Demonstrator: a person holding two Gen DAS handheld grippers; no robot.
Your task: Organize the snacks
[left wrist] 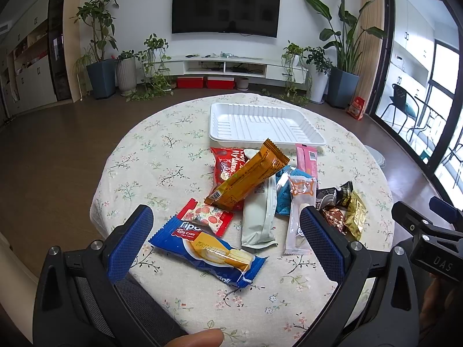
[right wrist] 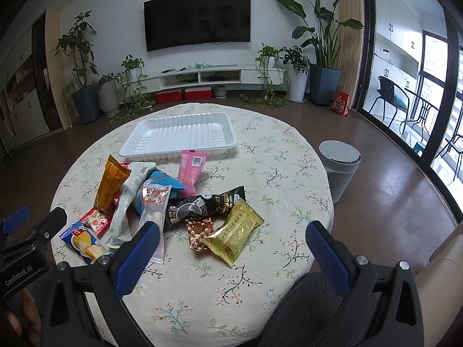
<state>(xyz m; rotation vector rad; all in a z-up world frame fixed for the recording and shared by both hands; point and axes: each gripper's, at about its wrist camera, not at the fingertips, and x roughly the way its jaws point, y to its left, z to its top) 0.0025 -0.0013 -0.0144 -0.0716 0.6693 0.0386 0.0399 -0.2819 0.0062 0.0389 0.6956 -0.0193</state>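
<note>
Ten snack packets lie heaped mid-table on the floral tablecloth, just before one empty white tray. Both grippers, left gripper and right gripper, hover with jaws spread wide, holding nothing. One grey bin stands beside the table

- The tray sits on the far part of the worktop, with nothing in it.
- The snack pile lies on the worktop just before the tray.
- The roll cake lies nearest, at the pile's left front.
- The candy lies at the pile's right front.
- A bin stands on the floor right of the worktop.
- A TV hangs on the wall behind, above a shelf, with plants on both sides.
</note>
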